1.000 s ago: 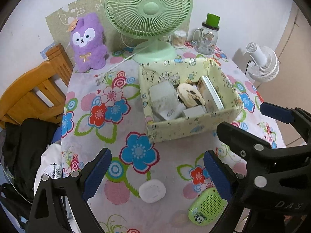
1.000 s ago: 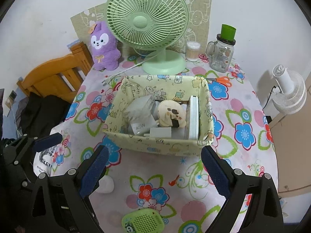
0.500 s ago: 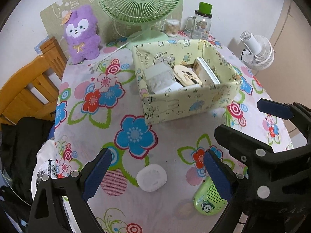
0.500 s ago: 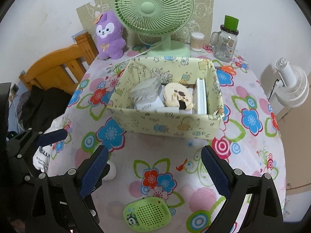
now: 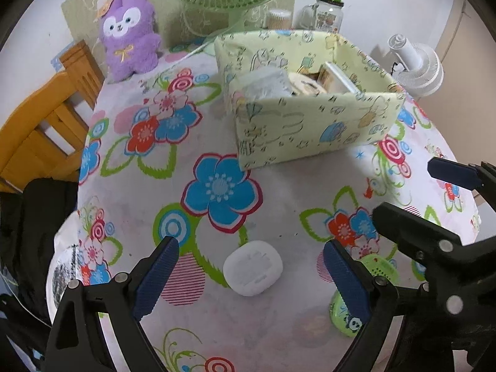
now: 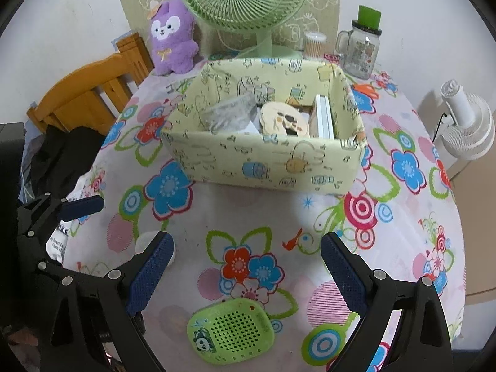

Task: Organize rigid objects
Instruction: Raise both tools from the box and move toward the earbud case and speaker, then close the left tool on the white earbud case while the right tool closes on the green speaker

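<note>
A white rounded case lies on the floral tablecloth between the open fingers of my left gripper; in the right wrist view it is half hidden behind my finger. A green perforated panda case lies just below my open right gripper; in the left wrist view it is partly hidden by the gripper bodies. The pale yellow fabric box, also in the left wrist view, stands beyond and holds several items. Both grippers are empty.
A green desk fan, a purple plush, a glass jar with green lid and a cotton swab pot stand at the table's back. A wooden chair with dark clothing is left. A white fan is right.
Both grippers have come down and forward towards the table. The white case and the green case now sit closer, near the fingers. Both grippers stayed open.
</note>
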`<act>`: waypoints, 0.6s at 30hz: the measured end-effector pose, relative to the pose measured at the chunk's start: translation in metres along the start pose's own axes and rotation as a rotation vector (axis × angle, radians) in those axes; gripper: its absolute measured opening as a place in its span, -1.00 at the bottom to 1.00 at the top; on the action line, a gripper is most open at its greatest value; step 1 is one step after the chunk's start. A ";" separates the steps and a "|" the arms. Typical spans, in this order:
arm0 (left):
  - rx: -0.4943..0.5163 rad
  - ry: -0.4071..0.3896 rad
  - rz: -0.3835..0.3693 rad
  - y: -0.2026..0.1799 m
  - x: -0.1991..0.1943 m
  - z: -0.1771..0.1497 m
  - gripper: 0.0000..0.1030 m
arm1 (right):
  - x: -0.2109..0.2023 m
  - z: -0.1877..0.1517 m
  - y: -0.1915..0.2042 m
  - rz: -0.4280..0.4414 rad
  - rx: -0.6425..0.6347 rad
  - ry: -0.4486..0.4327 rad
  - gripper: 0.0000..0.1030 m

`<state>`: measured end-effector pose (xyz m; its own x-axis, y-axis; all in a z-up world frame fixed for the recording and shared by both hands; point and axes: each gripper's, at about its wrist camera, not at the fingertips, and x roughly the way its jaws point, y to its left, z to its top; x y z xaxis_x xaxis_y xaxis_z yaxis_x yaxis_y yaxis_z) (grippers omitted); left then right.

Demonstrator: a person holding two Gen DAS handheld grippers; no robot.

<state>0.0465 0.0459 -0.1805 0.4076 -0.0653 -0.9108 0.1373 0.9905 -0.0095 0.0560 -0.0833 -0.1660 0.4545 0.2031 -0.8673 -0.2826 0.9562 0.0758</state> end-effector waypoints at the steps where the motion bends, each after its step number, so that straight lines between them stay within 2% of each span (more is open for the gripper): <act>1: -0.002 0.004 -0.001 0.001 0.003 -0.001 0.83 | 0.002 -0.001 0.000 0.001 -0.004 0.004 0.89; 11: 0.019 0.040 0.008 -0.001 0.028 -0.011 0.77 | 0.025 -0.014 -0.003 0.000 -0.002 0.058 0.89; 18: -0.009 0.069 0.000 0.000 0.044 -0.014 0.60 | 0.036 -0.019 -0.008 0.003 0.017 0.076 0.89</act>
<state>0.0516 0.0452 -0.2269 0.3442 -0.0567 -0.9372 0.1290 0.9916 -0.0126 0.0582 -0.0874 -0.2074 0.3880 0.1905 -0.9018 -0.2695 0.9591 0.0866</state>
